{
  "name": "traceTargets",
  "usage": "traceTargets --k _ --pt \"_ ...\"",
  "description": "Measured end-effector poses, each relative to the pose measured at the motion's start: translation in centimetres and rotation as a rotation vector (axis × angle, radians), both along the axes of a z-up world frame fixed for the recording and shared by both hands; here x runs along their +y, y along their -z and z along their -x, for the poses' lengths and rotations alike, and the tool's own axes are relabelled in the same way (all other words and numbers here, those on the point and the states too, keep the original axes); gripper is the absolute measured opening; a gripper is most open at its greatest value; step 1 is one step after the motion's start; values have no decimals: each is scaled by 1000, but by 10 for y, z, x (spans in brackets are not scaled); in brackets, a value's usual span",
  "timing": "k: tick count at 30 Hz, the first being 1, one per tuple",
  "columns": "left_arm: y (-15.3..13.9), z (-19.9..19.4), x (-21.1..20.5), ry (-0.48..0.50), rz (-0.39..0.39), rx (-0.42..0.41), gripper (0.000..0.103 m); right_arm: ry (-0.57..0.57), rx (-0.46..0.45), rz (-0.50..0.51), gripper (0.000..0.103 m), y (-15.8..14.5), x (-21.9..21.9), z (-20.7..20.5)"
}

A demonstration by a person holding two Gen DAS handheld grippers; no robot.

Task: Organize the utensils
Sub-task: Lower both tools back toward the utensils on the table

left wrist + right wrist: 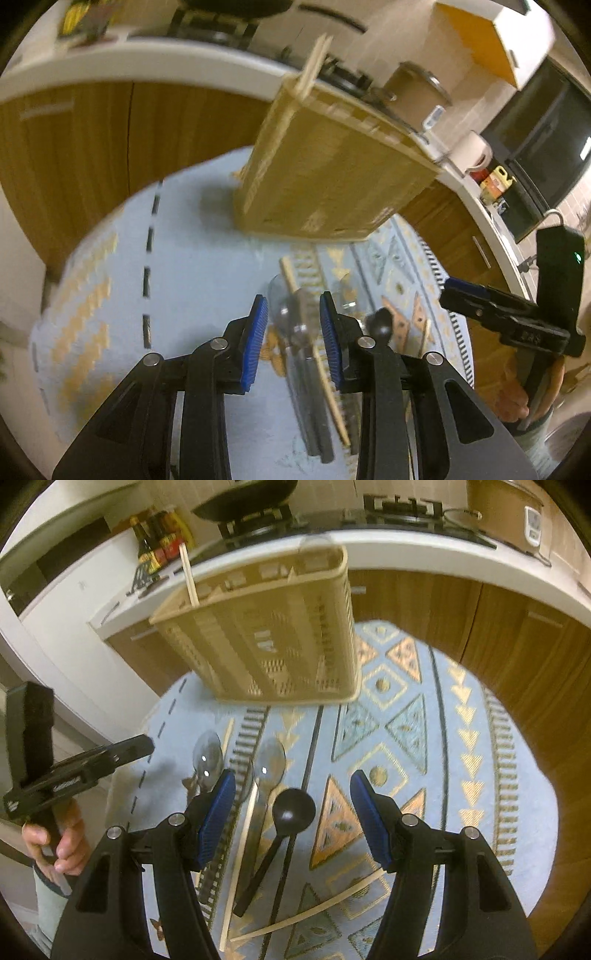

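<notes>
A beige slotted utensil holder (pixel 273 635) stands on a round patterned tablecloth (pixel 424 738), with a wooden chopstick (pixel 188 576) upright in it; it also shows in the left wrist view (pixel 332 173). In front lie two metal spoons (pixel 207 757) (pixel 269 764), a black spoon (pixel 291 812) and loose chopsticks (pixel 240 849). My left gripper (pixel 293 332) is open above a metal spoon (pixel 295 314). My right gripper (pixel 291 812) is open above the black spoon.
A white kitchen counter (pixel 406 550) with wooden cabinet doors curves behind the table. A gas stove (pixel 258 520), sauce bottles (pixel 159 542) and a rice cooker (pixel 506 513) stand on it. The table's edges are near on both sides.
</notes>
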State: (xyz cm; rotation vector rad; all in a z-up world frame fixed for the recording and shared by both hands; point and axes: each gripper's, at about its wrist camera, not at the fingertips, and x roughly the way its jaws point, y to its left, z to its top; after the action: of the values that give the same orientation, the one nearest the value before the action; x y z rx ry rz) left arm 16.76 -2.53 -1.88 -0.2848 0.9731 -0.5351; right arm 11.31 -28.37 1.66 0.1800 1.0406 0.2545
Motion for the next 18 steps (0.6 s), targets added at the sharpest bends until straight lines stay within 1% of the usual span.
traceTargets --k 2,6,8,11,14,16,18 --pt "14 -8 1 8 15 37 19 -2 28 0 56 9 2 -3" --pt "31 -20 -4 15 25 81 19 3 75 -12 48 23 2 -10" --pt "35 -24 -7 16 30 94 19 6 95 -19 44 29 1 -13" --pt "40 -32 -10 14 32 109 19 13 138 -48 43 40 -2 -16" --pt "43 -36 -14 22 24 123 14 13 179 -80 43 49 -3 -17" --pt "44 -38 -18 25 19 126 11 15 195 -81 43 54 -2 -15" --pt "46 -39 -21 29 11 129 7 15 203 -75 43 57 0 -13"
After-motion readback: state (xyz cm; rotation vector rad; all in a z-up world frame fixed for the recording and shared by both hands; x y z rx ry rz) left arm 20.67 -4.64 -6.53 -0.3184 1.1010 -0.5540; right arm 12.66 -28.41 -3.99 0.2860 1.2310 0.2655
